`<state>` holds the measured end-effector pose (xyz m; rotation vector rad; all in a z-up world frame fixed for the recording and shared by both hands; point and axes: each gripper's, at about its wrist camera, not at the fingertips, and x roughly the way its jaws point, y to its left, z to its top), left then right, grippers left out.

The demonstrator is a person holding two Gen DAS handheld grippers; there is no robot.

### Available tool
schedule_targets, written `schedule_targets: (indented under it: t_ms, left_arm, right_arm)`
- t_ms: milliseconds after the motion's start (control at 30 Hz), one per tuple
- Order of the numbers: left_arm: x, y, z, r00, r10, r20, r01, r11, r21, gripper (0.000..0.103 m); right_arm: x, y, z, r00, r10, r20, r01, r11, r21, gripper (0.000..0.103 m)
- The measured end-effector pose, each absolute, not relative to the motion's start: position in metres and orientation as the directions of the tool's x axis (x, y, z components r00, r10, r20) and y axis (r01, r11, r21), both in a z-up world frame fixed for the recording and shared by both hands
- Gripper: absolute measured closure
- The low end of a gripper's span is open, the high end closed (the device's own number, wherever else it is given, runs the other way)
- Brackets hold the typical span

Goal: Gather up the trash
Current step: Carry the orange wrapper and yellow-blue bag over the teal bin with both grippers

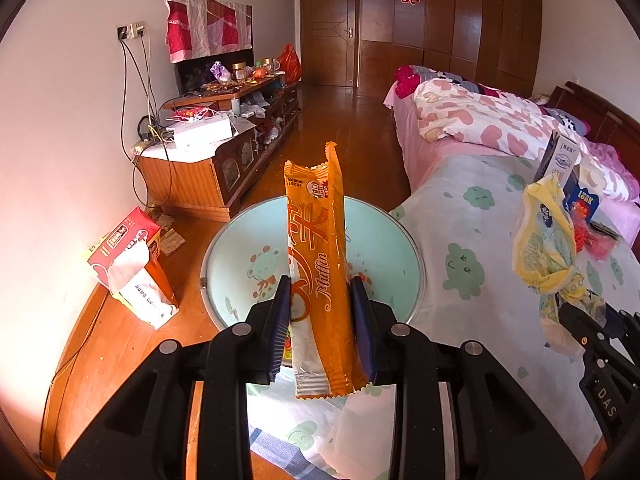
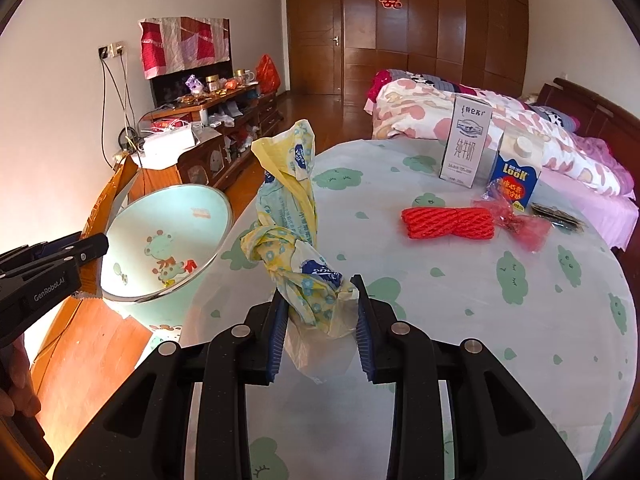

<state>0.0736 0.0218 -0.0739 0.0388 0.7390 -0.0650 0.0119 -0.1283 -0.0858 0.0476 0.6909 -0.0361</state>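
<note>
My left gripper (image 1: 322, 292) is shut on an orange Muffin wrapper (image 1: 320, 264) and holds it upright over a pale green basin (image 1: 236, 256) beside the table. My right gripper (image 2: 320, 292) is shut on a crumpled yellow-and-blue plastic wrapper (image 2: 292, 216), lifted above the round table (image 2: 440, 300). In the right wrist view the basin (image 2: 168, 216) is to the left, with the left gripper (image 2: 90, 250) at its rim. In the left wrist view the yellow wrapper (image 1: 548, 240) hangs at the right.
On the table lie a red net (image 2: 446, 222), a red cellophane wrapper (image 2: 524, 226), a white milk carton (image 2: 466, 146), a blue LOOK carton (image 2: 516, 172) and a dark packet (image 2: 558, 214). A tissue box (image 1: 132, 264) stands on the floor. A bed (image 1: 500, 128) lies behind, a cabinet (image 1: 208, 168) at left.
</note>
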Motion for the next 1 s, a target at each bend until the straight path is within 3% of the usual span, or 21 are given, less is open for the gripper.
schedule_targets:
  t_ms: [1000]
  left_arm:
    - [0.102, 0.056, -0.080, 0.720, -0.011, -0.694, 0.002, 1.000, -0.013, 0.073]
  right_arm:
    - [0.048, -0.070, -0.082, 0.743, 0.062, -0.667, -0.051, 0.998, 0.037, 0.071]
